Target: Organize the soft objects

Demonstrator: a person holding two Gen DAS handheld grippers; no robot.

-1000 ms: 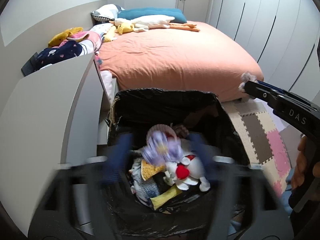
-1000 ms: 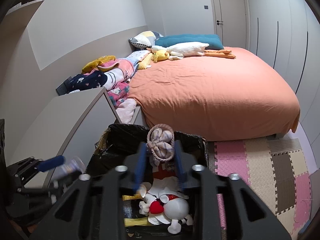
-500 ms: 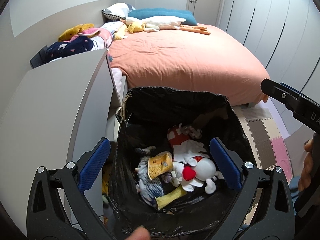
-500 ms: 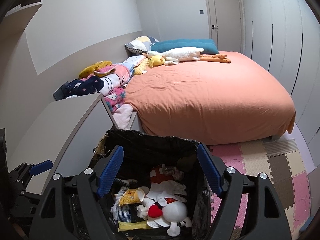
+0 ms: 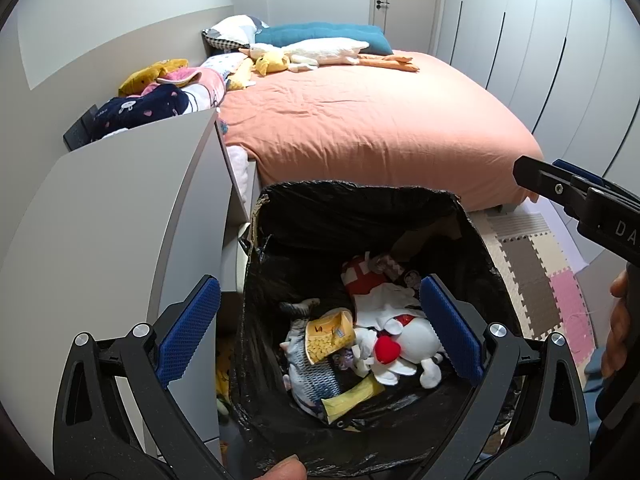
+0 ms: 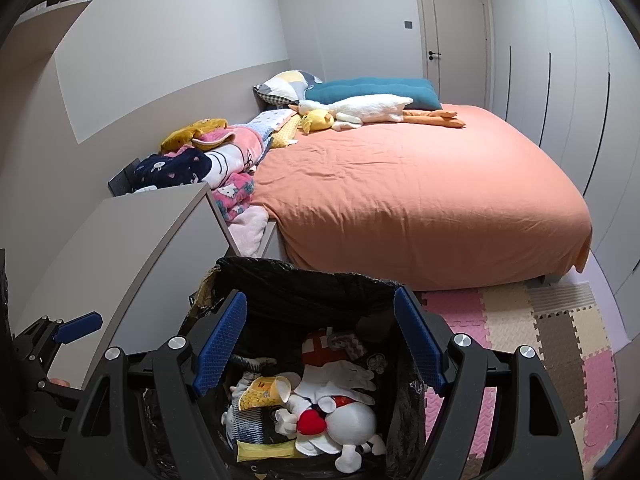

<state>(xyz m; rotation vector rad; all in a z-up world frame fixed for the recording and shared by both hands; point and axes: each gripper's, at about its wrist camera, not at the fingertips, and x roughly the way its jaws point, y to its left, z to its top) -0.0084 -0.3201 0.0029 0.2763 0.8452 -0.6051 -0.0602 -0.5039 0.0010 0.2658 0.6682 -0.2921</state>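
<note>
A bin lined with a black bag (image 5: 360, 204) (image 6: 304, 280) stands below both grippers. Inside lie a white plush with a red heart (image 5: 416, 338) (image 6: 352, 420), a yellow cup-shaped toy (image 5: 328, 334) (image 6: 264, 392), a red and white toy (image 5: 358, 278) and a small striped piece (image 6: 346, 342). My left gripper (image 5: 318, 330) hangs open over the bin with nothing between its blue pads. My right gripper (image 6: 320, 342) is also open and empty above it. On the bed lie a long white goose plush (image 6: 368, 108) (image 5: 328, 50) and a yellow chick plush (image 6: 318, 120).
A grey cabinet (image 5: 104, 220) (image 6: 132, 232) stands close on the bin's left. The orange bed (image 5: 380, 120) lies behind, with piled blankets (image 6: 208, 156) along the wall. Foam mats (image 6: 536, 344) cover the floor at right. A hand (image 5: 618, 320) holds the right gripper.
A second ago each gripper was shut on a small soft toy above the bin. Both have opened, and the toys have dropped in among the others.
</note>
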